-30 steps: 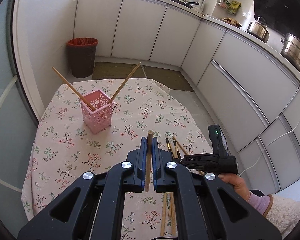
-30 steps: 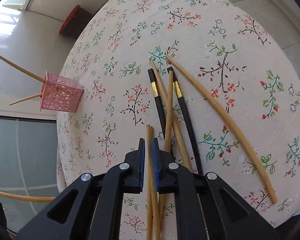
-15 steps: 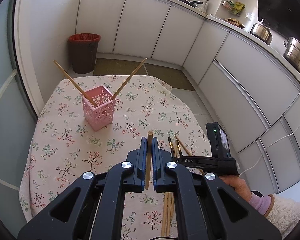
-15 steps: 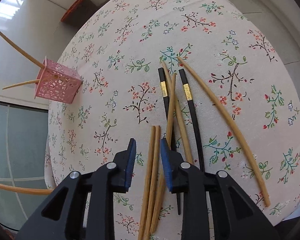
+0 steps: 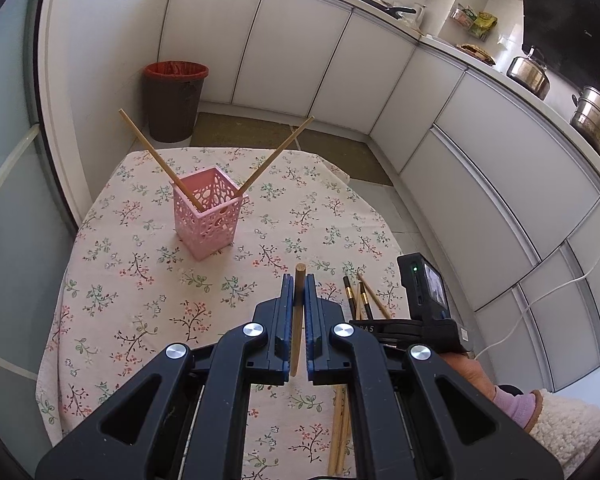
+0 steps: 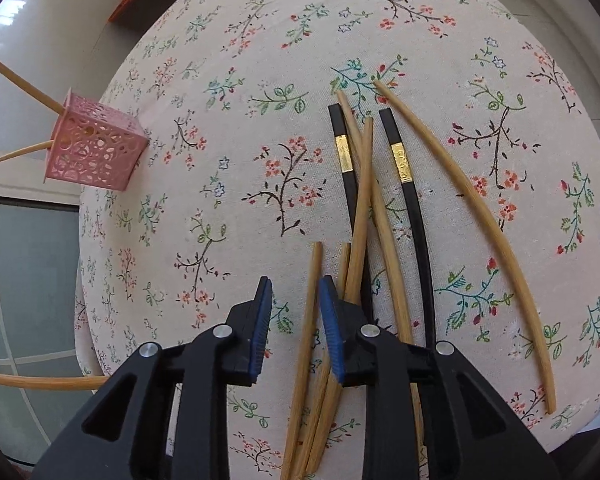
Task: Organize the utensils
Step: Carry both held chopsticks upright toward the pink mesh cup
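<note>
Left hand-held gripper [image 5: 299,280]: clamped tight on one wooden chopstick [image 5: 298,312], tip poking just past the pads, raised above the surface [image 5: 112,280].
Pink holder [image 5: 207,216]: stood upright further along the floral cloth, well apart from the left grip, two chopsticks [image 5: 156,160] already leaning out of opposite corners.
Right hand-held gripper [image 6: 295,300]: spread apart, low over the loose pile [image 6: 364,240], one wooden stick [image 6: 306,332] lying in the gap, neighbours touching the right pad.
Pile: wooden sticks crossed over two black gold-banded ones [image 6: 406,184], one long pale stick [image 6: 472,216] off to the side.
Risk, right side: could have pinched two sticks at once, overlapping so closely; could have scattered the rest off the near edge.
Risk, left side: held near the end, so stick could have pivoted in the pads and missed the opening.
Risk, holder: light-looking, could have tipped if nudged by the leaning sticks.
</note>
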The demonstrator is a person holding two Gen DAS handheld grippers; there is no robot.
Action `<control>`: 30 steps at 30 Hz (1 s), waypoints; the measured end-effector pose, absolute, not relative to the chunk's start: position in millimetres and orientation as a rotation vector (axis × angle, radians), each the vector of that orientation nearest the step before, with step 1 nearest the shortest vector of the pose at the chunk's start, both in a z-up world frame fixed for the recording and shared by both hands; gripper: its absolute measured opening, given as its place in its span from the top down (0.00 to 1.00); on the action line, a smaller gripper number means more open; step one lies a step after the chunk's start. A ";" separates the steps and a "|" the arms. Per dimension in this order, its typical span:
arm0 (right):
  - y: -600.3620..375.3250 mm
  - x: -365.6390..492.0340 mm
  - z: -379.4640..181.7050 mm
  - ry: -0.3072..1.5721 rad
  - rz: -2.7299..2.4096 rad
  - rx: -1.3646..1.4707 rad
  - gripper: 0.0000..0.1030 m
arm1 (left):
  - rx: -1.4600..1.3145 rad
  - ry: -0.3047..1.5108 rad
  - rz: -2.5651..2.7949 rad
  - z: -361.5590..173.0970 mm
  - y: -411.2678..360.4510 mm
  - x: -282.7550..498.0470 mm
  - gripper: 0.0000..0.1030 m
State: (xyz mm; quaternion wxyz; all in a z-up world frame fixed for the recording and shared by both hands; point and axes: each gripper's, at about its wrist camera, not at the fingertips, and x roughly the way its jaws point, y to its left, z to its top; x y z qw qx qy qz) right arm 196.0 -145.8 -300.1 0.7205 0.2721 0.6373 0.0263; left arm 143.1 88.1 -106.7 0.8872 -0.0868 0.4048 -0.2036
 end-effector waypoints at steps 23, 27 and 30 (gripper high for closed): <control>-125.5 162.6 -140.3 1.008 0.110 0.393 0.95 | -0.132 0.748 -0.369 -60.2 94.7 128.8 0.95; -134.3 154.0 -92.8 0.926 0.153 0.370 0.95 | -0.117 0.722 -0.351 -42.0 95.0 129.3 0.95; -135.6 154.1 -61.0 0.863 0.180 0.367 0.95 | -0.097 0.707 -0.330 -30.3 95.7 132.7 0.95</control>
